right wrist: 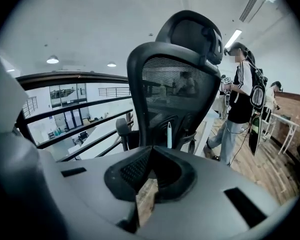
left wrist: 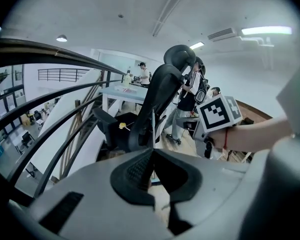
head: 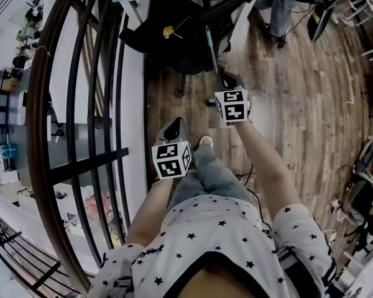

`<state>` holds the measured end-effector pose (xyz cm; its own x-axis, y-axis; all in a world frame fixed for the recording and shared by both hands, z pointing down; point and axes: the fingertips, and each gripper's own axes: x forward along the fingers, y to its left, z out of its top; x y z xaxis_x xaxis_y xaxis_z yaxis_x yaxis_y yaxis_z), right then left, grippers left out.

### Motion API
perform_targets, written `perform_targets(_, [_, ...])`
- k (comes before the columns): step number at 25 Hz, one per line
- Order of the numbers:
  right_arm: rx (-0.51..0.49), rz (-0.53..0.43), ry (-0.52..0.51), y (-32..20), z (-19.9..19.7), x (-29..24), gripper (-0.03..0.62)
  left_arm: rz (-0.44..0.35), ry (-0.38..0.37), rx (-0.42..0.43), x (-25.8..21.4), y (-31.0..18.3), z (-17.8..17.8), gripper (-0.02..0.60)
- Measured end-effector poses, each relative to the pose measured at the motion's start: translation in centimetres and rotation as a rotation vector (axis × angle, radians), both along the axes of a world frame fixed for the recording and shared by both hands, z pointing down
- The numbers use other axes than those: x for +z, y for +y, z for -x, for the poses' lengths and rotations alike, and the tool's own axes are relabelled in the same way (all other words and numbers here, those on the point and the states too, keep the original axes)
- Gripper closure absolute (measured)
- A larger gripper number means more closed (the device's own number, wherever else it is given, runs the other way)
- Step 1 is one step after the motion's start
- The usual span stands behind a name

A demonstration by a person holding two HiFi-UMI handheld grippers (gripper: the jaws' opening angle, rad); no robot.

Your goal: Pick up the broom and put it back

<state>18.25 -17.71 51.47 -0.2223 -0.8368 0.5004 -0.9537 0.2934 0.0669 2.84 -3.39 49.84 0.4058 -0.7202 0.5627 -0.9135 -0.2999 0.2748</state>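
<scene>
The broom's thin pale-blue handle (head: 211, 51) stands nearly upright against the back of a black office chair (head: 174, 42). In the right gripper view the handle (right wrist: 169, 135) rises just beyond my right gripper (right wrist: 151, 153), whose pads meet with nothing between them. From the head view the right gripper (head: 227, 78) hides the broom's lower end. My left gripper (head: 174, 124) hangs lower left, apart from the broom. In its own view the left gripper (left wrist: 152, 153) is shut and empty too, and the handle (left wrist: 153, 129) shows against the chair (left wrist: 162, 99).
A dark curved railing (head: 81, 135) with an open drop behind it runs along the left. A white table (left wrist: 122, 91) stands behind the chair. A person (right wrist: 240, 99) stands on the wooden floor (head: 298, 104) to the right, near cables and other furniture.
</scene>
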Motion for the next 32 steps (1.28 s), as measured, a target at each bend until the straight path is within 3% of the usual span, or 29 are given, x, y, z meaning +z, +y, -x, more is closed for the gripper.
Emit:
perform_targets(14, [-0.103, -0.042, -0.054, 13.2, 5.3, -4.0, 0.6, -0.054, 0.018, -0.026, -2.2, 7.8, 2.3, 0.571])
perform_targets(32, [-0.13, -0.015, -0.134, 26.0, 8.7, -6.4, 0.6, -0.076, -0.001, 0.013, -3.5, 17.6, 3.1, 0.571])
